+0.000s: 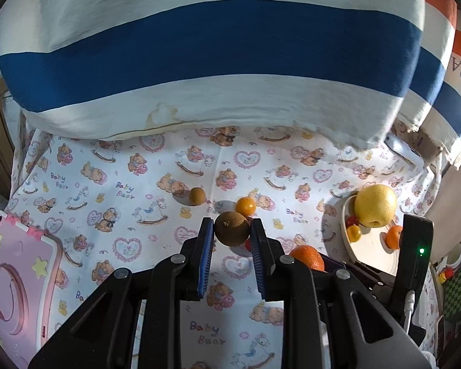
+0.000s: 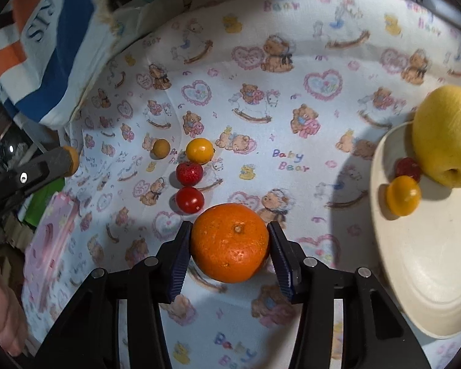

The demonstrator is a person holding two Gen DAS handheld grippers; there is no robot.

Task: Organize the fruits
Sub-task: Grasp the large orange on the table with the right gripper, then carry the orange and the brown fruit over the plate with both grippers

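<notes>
Left wrist view: the left tool (image 1: 232, 230) is clamped on a small brown fruit (image 1: 232, 229), both blue pads pressing its sides, holding it above the bear-print cloth (image 1: 138, 184). Beyond it on the cloth lie a second brown fruit (image 1: 196, 196) and a small orange-yellow tomato (image 1: 246, 206). To the right, a cream plate (image 1: 372, 252) carries a large yellow fruit (image 1: 375, 205), with a yellow tomato (image 1: 354, 233) and a red one just beside it (a small orange fruit sits on the plate too, partly hidden). A striped blue, white and orange cushion (image 1: 199, 46) fills the background, and a pink tablet case (image 1: 18, 270) lies at the left.

In the right wrist view, the right tool (image 2: 229, 243) has a mandarin (image 2: 229, 241) between its fingers; the left pad touches the peel, the right one stands just clear (so not gripped). Two red tomatoes (image 2: 189, 186) lie just beyond it.
</notes>
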